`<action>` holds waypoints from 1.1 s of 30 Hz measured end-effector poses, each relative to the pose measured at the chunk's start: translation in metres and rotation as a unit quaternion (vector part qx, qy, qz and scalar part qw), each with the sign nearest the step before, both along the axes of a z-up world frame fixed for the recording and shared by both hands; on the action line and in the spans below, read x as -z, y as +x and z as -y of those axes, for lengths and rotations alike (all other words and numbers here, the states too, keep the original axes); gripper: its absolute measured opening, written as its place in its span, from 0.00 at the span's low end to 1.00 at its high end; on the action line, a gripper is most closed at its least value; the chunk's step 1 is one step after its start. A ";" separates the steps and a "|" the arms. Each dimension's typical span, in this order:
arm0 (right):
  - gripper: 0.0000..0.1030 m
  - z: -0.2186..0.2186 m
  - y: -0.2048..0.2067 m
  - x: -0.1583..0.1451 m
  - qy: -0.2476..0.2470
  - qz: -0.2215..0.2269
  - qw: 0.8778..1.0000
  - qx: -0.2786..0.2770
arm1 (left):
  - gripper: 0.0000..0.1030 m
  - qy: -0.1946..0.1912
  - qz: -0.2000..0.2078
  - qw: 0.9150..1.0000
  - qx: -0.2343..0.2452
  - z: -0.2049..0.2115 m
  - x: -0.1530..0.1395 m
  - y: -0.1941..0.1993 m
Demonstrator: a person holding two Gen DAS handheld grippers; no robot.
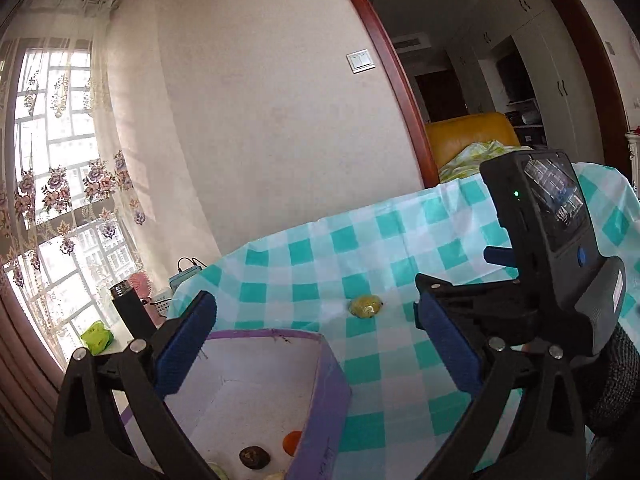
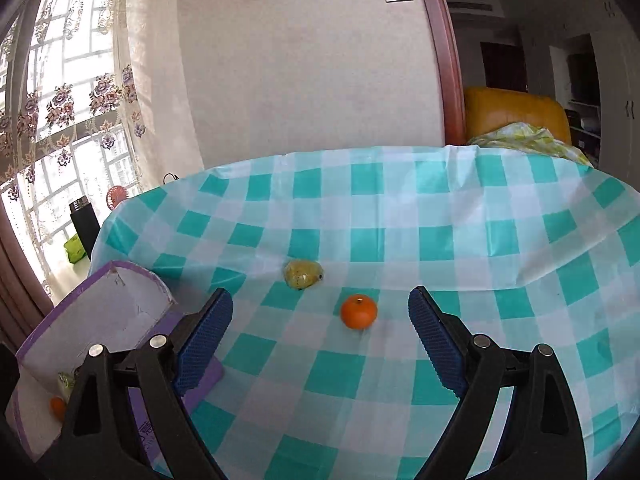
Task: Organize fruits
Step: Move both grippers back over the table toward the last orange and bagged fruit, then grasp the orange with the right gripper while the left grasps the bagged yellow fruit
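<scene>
- My left gripper has its jaws spread wide, with nothing between the blue pads; it hangs over the near corner of the purple box.
- My right gripper is also wide apart and empty, pointing across the checked tablecloth.
- An orange tangerine lies on the cloth ahead of my right fingers, in the gap between them but clear of both pads.
- A yellow-green fruit, spotted and with a small dark stem end, sits just beyond the tangerine, near it but apart. My left view shows the same fruit alone on the cloth past the box.
- The box stands open at the left edge of the table, white inside with purple walls. In it I see a dark brown round fruit, an orange fruit against the wall, and a pale one at the bottom edge, too cut off to name.
- From the left view my right gripper's black body shows at the right, a green light on it.
- Beyond the table: a black flask by the curtained window.
</scene>
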State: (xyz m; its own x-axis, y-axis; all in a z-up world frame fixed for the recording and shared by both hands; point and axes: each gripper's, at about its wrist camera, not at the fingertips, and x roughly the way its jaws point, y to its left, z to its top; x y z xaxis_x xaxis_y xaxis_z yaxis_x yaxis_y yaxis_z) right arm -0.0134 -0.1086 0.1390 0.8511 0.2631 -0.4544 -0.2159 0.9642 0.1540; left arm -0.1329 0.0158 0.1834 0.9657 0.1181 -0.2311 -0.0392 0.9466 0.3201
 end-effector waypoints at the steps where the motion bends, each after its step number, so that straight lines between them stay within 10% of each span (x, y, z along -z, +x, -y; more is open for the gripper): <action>1: 0.84 0.012 0.005 0.008 -0.002 -0.002 1.000 0.015 | 0.98 -0.005 -0.015 1.000 0.021 0.012 0.009 0.008; 12: 0.84 0.093 0.070 0.081 -0.026 -0.096 0.992 0.078 | 0.98 -0.044 -0.215 0.971 0.095 0.059 0.141 0.121; 33: 0.84 -0.017 0.153 0.113 -0.130 -0.168 0.967 -0.143 | 0.98 -0.170 -0.291 0.940 0.049 0.018 0.161 0.175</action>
